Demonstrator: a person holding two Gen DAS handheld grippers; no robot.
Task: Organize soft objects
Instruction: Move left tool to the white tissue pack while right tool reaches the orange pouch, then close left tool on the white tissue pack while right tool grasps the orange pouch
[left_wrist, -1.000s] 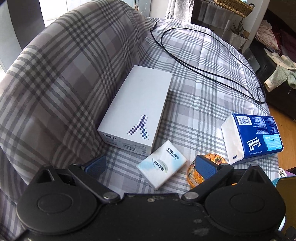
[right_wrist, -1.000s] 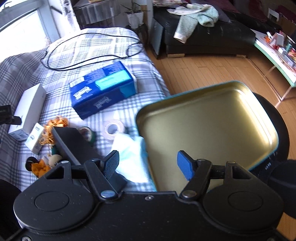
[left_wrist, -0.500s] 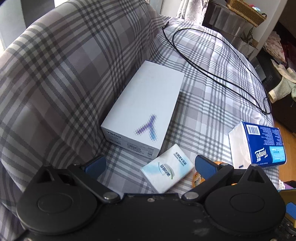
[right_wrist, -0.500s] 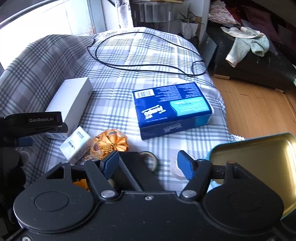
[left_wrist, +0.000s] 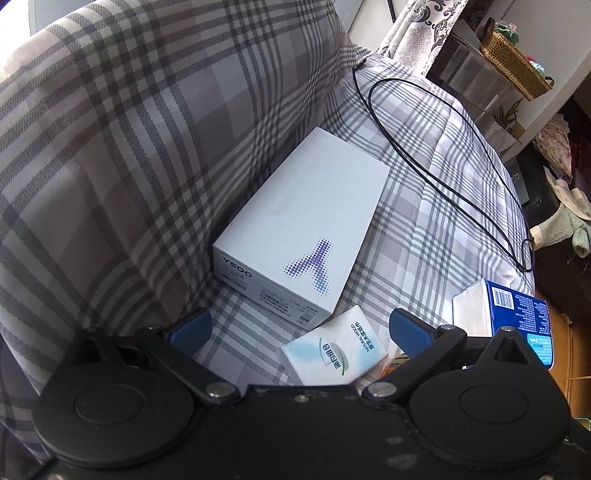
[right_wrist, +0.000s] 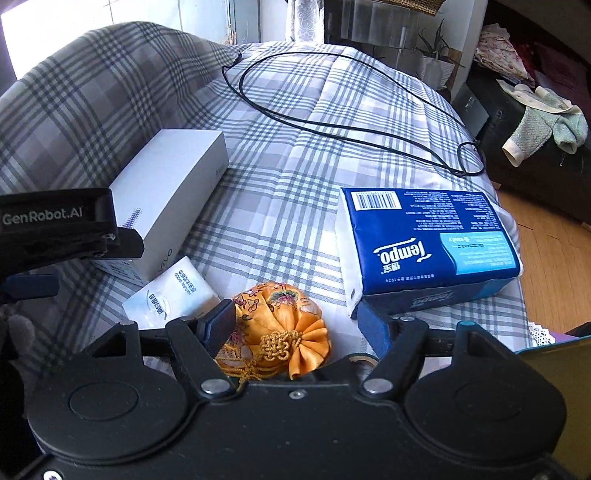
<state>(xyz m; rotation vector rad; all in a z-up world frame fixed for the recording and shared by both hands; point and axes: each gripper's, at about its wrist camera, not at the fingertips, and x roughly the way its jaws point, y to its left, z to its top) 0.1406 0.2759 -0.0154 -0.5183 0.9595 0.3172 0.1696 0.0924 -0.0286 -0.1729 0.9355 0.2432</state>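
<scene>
A small white tissue pack (left_wrist: 334, 349) lies on the plaid sofa between the open, empty fingers of my left gripper (left_wrist: 295, 326); it also shows in the right wrist view (right_wrist: 171, 295). An orange embroidered pouch (right_wrist: 280, 325) sits between the open, empty fingers of my right gripper (right_wrist: 295, 321). A blue Tempo tissue pack (right_wrist: 424, 243) lies to the right, also seen in the left wrist view (left_wrist: 517, 321). The left gripper's body (right_wrist: 55, 225) shows at the left of the right wrist view.
A white phone box (left_wrist: 299, 240) lies by the plaid backrest (left_wrist: 110, 147), also in the right view (right_wrist: 170, 195). A black cable (right_wrist: 351, 110) loops over the seat. A tin's edge (right_wrist: 554, 354) shows at lower right. A dark cabinet with clothes (right_wrist: 535, 122) stands beyond on wooden floor.
My right gripper swung left from the gold tin to over the orange pouch and sofa. My left gripper moved closer to the small tissue pack and white box.
</scene>
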